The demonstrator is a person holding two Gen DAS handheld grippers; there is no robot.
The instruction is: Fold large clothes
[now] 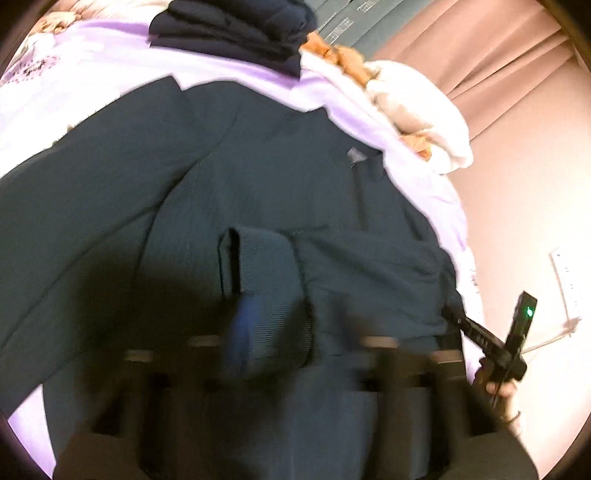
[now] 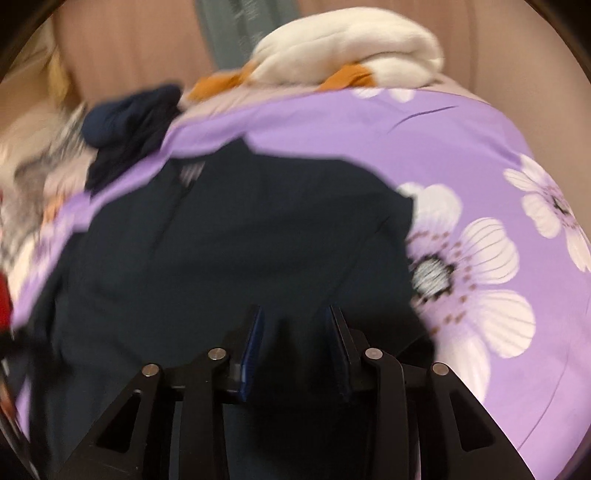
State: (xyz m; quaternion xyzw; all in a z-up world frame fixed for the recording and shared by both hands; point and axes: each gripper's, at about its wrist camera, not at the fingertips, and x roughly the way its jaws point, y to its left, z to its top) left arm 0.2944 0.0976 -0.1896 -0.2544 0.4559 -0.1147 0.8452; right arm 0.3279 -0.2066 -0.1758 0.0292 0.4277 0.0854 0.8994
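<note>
Basically mid-fold: a dark teal ribbed garment (image 1: 229, 177) lies spread on a purple floral bedsheet (image 2: 461, 147), filling most of both views. Left gripper (image 1: 266, 325) is blurred, but its fingers look clenched on a ribbed cuff or sleeve end (image 1: 266, 280), which stands bunched up right at the tips. Right gripper (image 2: 295, 332) has its jaws partly apart over dark cloth near the garment's right edge; fabric sits between the blue pads (image 2: 255, 332), but whether they pinch it I cannot tell, too dark and smeared.

Doing it well, my read: carry the cuff across the body flat and low so the sleeve lands straight, not twisted, and keep the right side pinned or lightly tensioned so the body doesn't drag along. Let go only once the sleeve lies inside the body outline.

Edges and room: the garment's far edge sits near a folded navy pile (image 1: 236, 33) in the left view, so fold inward, not toward it. A white and orange bundle (image 2: 354, 51) lies at the bed's far edge, apart from the garment. Open sheet on the right with big white flowers (image 2: 476, 258) gives spare room. The bed edge drops off to the floor by the person's hand (image 1: 502, 395), so don't pull cloth that way.
</note>
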